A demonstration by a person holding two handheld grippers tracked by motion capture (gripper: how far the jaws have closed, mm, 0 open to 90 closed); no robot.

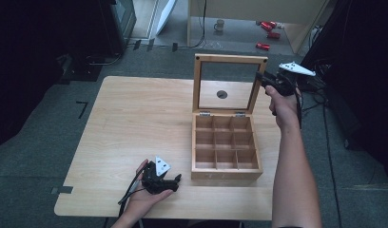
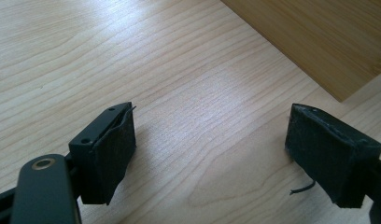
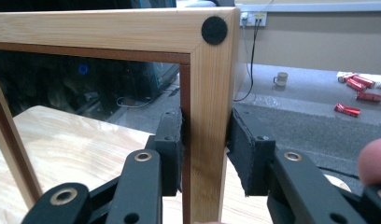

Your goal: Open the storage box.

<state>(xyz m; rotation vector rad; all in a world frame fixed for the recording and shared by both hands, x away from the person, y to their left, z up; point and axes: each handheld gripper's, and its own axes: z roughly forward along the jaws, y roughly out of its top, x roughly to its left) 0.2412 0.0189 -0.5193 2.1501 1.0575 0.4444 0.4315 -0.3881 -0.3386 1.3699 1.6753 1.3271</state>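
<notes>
a light wooden table (image 1: pixel 135 118) carries a wooden compartment box (image 1: pixel 224 147), its glass-paned lid (image 1: pixel 228 61) standing upright. the right gripper (image 3: pixel 205 140) is clamped on the lid's right frame edge, just below the top corner. the left gripper (image 1: pixel 169 180) rests low — jaws spread wide, empty — just beside the box's front left corner.

- Compartment box (image 1: pixel 225 142) on table (image 1: pixel 135 118), right of centre; lid (image 1: pixel 228 83) upright behind.
- Right gripper (image 1: pixel 267 80) at lid's right edge.
- Left gripper (image 1: pixel 170 183) left of box front.
</notes>
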